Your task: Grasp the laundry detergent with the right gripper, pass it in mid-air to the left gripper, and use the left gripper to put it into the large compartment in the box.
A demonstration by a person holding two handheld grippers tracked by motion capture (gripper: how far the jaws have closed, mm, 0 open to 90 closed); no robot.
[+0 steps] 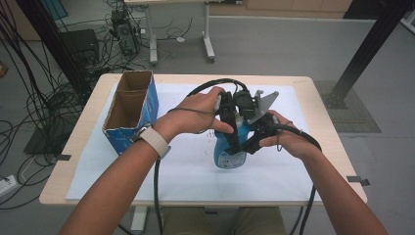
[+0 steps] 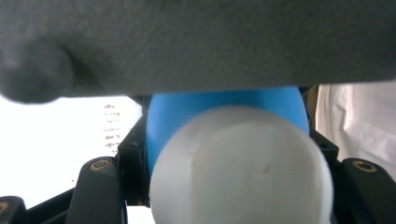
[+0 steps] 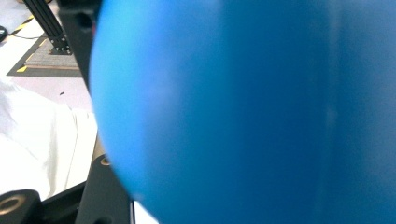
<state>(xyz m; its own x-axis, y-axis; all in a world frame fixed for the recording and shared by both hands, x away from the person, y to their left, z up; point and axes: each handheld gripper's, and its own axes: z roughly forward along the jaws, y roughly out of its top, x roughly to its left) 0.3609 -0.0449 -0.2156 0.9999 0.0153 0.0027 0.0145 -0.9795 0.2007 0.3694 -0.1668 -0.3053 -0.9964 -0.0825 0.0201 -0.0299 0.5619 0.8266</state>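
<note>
A blue bottle (image 1: 228, 155) with a white cap stands over the white sheet at the table's middle, held between both hands. My left gripper (image 1: 235, 144) comes down on it from the top. In the left gripper view the white cap (image 2: 243, 170) sits between the black jaws, with the blue body (image 2: 219, 112) behind it. My right gripper (image 1: 252, 143), with its grey plate, is shut on the bottle from the right. The right gripper view has the blue bottle wall (image 3: 243, 112) pressed close, and one black jaw shows at lower left.
An open blue cardboard box (image 1: 131, 110) with two compartments stands at the table's left. A white sheet (image 1: 122, 166) covers most of the tabletop (image 1: 318, 98). Cables trail from both grippers toward the front edge. A black post (image 1: 372, 44) rises beyond the right corner.
</note>
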